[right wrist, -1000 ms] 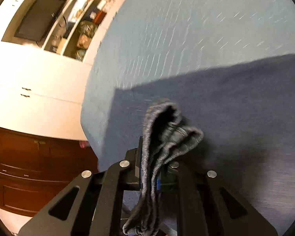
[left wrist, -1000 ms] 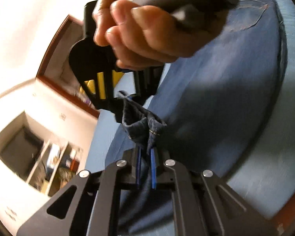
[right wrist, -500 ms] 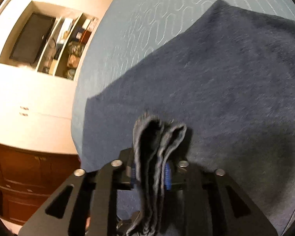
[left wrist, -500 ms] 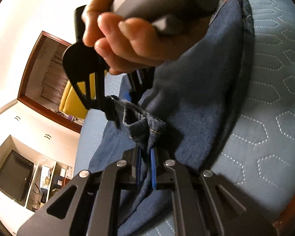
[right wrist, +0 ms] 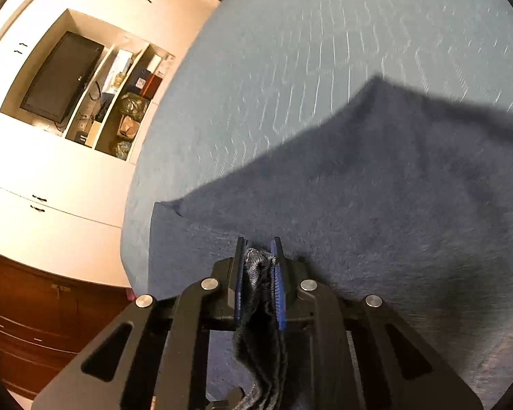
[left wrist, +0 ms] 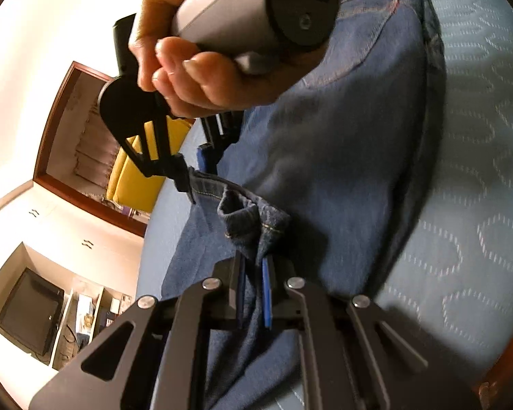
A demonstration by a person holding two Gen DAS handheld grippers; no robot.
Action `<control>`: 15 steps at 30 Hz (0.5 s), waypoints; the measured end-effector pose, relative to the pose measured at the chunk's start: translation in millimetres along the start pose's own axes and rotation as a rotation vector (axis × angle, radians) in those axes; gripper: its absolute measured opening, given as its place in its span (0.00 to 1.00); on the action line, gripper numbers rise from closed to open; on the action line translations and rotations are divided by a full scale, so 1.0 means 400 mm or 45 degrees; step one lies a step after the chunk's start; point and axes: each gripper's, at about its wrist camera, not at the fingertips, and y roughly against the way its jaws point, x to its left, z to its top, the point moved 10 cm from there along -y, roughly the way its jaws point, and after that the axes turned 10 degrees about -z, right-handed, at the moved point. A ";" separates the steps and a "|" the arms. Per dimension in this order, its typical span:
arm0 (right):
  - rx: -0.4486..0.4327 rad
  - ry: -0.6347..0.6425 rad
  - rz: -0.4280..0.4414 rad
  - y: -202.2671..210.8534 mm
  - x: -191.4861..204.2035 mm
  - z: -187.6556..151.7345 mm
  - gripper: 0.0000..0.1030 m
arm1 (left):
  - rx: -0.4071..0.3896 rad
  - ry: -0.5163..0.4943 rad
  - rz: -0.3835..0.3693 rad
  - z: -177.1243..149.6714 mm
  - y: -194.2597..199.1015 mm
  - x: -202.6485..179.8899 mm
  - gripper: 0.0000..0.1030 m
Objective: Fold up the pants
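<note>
Blue denim pants point(left wrist: 342, 157) lie on a light blue quilted bed point(left wrist: 478, 205), back pocket and waistband at the upper right. My left gripper point(left wrist: 254, 273) is shut on a bunched leg hem point(left wrist: 253, 218). My right gripper point(left wrist: 195, 177), held in a hand, shows in the left wrist view just beyond, pinching the same hem edge. In the right wrist view my right gripper point(right wrist: 258, 259) is shut on a thick fold of denim hem point(right wrist: 260, 307), with the pants' cloth point(right wrist: 376, 205) spread flat below it.
The bed cover point(right wrist: 307, 51) extends beyond the pants. A white wall unit with a dark TV point(right wrist: 61, 78) and cluttered shelves point(right wrist: 126, 102) stands past the bed. A dark wooden dresser point(right wrist: 34, 314) sits below it. A yellow chair point(left wrist: 136, 177) shows through a doorway.
Both grippers have carried the hem over the pants toward the waistband end. The denim in the right gripper has slipped deeper, so less sticks out past the fingertips.
</note>
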 end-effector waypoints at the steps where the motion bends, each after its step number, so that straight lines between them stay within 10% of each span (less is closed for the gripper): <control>1: -0.003 0.002 -0.008 0.003 -0.008 0.003 0.15 | -0.002 -0.011 0.000 0.007 -0.003 -0.004 0.08; 15: -0.026 0.074 -0.207 -0.059 -0.089 -0.019 0.13 | 0.025 -0.005 -0.072 0.031 -0.035 -0.034 0.11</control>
